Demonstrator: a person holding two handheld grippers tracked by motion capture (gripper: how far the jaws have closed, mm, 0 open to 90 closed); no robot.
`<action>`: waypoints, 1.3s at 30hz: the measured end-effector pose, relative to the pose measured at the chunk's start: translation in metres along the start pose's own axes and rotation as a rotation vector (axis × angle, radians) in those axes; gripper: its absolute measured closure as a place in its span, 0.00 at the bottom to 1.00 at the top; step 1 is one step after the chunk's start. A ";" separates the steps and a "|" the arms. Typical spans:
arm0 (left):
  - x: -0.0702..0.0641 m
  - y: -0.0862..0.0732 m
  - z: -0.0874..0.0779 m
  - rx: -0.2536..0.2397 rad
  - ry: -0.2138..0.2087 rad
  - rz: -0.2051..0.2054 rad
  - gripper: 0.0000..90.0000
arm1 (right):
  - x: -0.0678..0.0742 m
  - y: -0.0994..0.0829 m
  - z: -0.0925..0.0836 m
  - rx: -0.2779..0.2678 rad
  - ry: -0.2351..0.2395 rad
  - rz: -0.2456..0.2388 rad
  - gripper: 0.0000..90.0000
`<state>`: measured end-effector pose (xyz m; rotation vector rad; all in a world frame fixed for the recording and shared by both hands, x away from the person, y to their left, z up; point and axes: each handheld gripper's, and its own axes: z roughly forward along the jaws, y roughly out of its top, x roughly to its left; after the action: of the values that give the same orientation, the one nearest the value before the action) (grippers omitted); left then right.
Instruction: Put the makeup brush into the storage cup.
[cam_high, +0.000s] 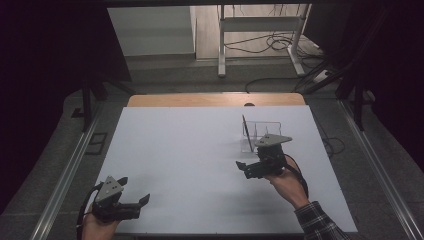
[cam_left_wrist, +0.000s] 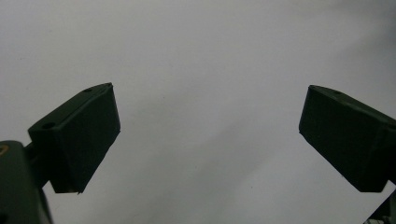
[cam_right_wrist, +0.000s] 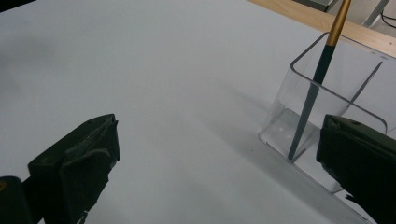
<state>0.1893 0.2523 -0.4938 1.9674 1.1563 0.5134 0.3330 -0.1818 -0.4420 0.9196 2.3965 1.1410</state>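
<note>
I see a white worktop (cam_high: 190, 165) edged in tan wood at its far side, a clear holder (cam_right_wrist: 336, 98) with a dark grey, gold-topped pen (cam_right_wrist: 322, 70) in it, both claws black, left claw (cam_high: 135, 202) and right claw (cam_high: 243, 167), and a plaid sleeve (cam_high: 320, 225).

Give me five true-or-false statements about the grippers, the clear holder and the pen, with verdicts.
1. The pen stands tilted inside the clear holder. True.
2. The right gripper is shut on the pen. False: it is open and holds nothing.
3. The left gripper is open over bare table. True.
4. The holder lies tipped over. False: it stands upright.
5. The left gripper is nearer the holder. False: the right gripper is.
</note>
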 end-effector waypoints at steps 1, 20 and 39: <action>0.000 0.000 0.000 0.000 0.000 0.000 0.07 | 0.000 -0.001 -0.001 -0.004 0.002 0.002 0.00; 0.000 0.000 0.000 0.001 -0.013 -0.007 0.07 | 0.001 -0.013 -0.014 -0.010 0.007 0.011 0.00; 0.001 0.000 0.000 -0.001 -0.023 -0.013 0.07 | -0.005 -0.029 -0.030 0.004 0.009 0.037 0.00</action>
<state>0.1898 0.2531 -0.4936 1.9584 1.1537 0.4836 0.3087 -0.2153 -0.4461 0.9656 2.3993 1.1562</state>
